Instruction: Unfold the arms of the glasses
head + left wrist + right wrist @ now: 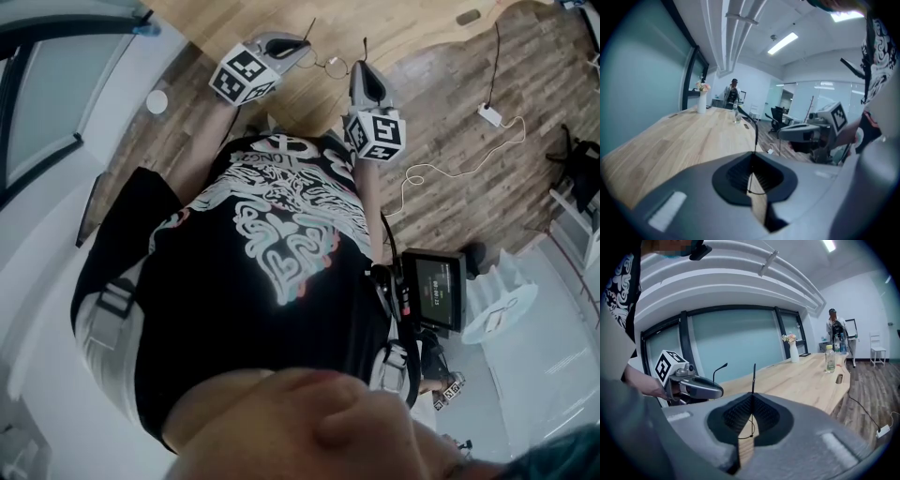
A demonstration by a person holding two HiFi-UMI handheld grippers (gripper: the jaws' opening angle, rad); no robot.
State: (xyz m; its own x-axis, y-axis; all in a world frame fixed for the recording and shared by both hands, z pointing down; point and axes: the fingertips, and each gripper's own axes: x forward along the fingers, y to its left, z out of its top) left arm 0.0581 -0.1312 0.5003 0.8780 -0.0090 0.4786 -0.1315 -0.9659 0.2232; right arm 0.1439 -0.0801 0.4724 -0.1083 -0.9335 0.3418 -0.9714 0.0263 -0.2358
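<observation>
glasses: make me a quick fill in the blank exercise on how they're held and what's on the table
1. The left gripper has its jaws ____ on a thin arm of the glasses.
2. The right gripper holds another thin arm over a ____ table.
3. A white vase on that table holds ____.
Missing words: shut; wooden; flowers.

An office meeting room: long wooden table point(670, 140), glass partition walls point(736, 338), office chairs point(777, 116) beyond.
</observation>
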